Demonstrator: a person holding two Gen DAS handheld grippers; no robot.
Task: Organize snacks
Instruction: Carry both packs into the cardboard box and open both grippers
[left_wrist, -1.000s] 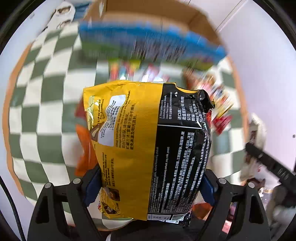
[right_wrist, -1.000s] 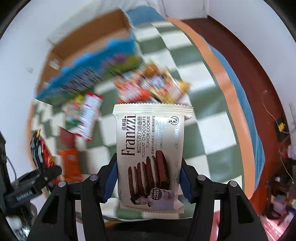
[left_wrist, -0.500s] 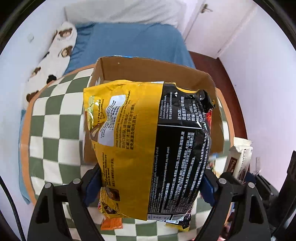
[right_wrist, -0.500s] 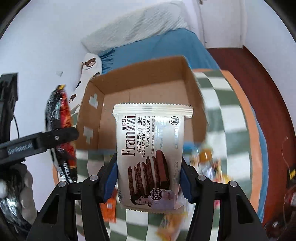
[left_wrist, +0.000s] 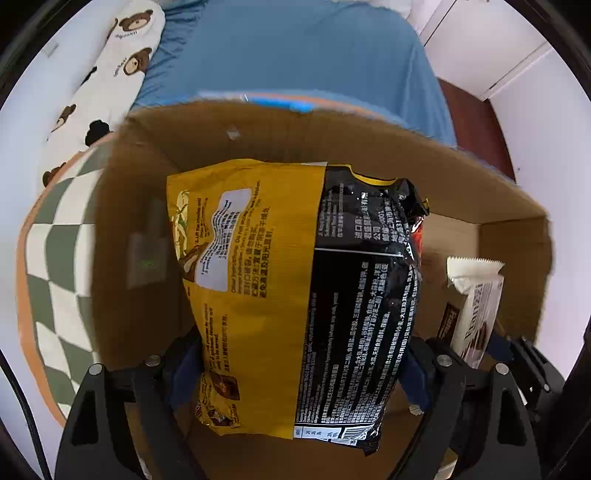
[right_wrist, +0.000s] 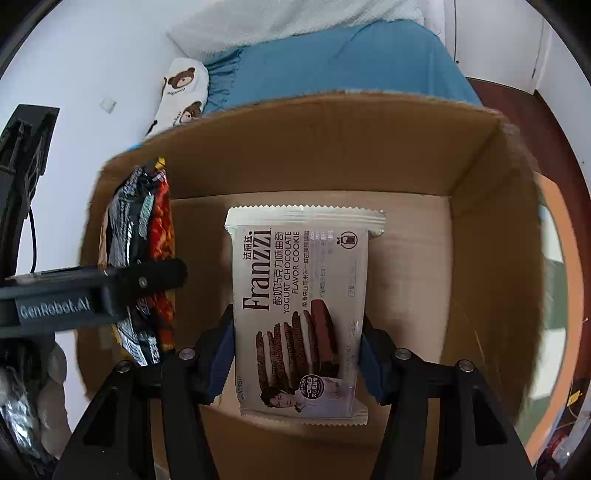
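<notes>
My left gripper (left_wrist: 295, 373) is shut on a yellow and black noodle packet (left_wrist: 295, 295) and holds it upright over the open cardboard box (left_wrist: 140, 206). My right gripper (right_wrist: 297, 354) is shut on a white Franzzi cookie packet (right_wrist: 299, 302) and holds it over the same box (right_wrist: 491, 258). The noodle packet shows edge-on in the right wrist view (right_wrist: 140, 258), clamped by the left gripper at the box's left. The cookie packet shows in the left wrist view (left_wrist: 476, 306) at the right. The visible box floor is bare.
The box stands on a green and white checked table (left_wrist: 55, 258) with an orange rim. Behind it are a blue bed (right_wrist: 351, 62) and a white bear-print pillow (left_wrist: 110, 74). White walls lie to both sides.
Both grippers have moved forward with their packets from over the scattered snacks on the table to over the open box, which now fills both views.
</notes>
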